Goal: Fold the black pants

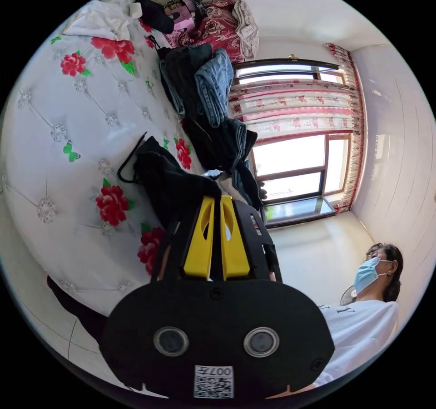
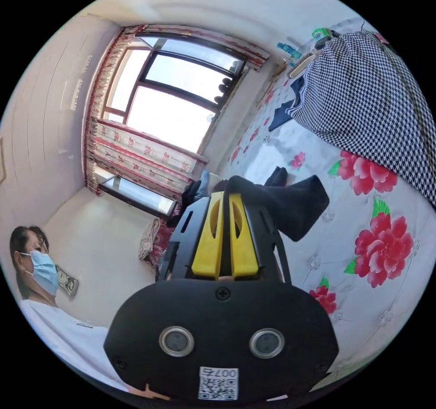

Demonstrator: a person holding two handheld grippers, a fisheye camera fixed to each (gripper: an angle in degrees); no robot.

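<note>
- In the left gripper view, the left gripper [image 1: 217, 199] has its two yellow jaws pressed nearly together, pinching a bunched fold of the black pants [image 1: 165, 179] at their tips.
- The black pants trail from those jaws onto a white bedspread [image 1: 68, 123] printed with red flowers; a black drawstring [image 1: 129, 159] loops out from the fabric onto the spread.
- Beyond the pants in the same view sits a pile of dark clothes and folded blue jeans [image 1: 214, 86], with a white garment [image 1: 102, 21] and a red floral pillow [image 1: 218, 30] farther along the bed.
- In the right gripper view, the right gripper [image 2: 225, 195] likewise has its yellow jaws closed to a thin gap, clamped on another part of the black pants [image 2: 290, 202], which hang over the jaw tips above the flowered bedspread [image 2: 390, 282].
- A black-and-white houndstooth cloth [image 2: 368, 96] covers the bed's far side in that view, with a dark striped garment [image 2: 286, 107] beside it.
- A person in a white T-shirt [image 1: 359, 332] and a blue face mask shows at the edge of both views, near a window [image 2: 181, 109] hung with floral curtains.
</note>
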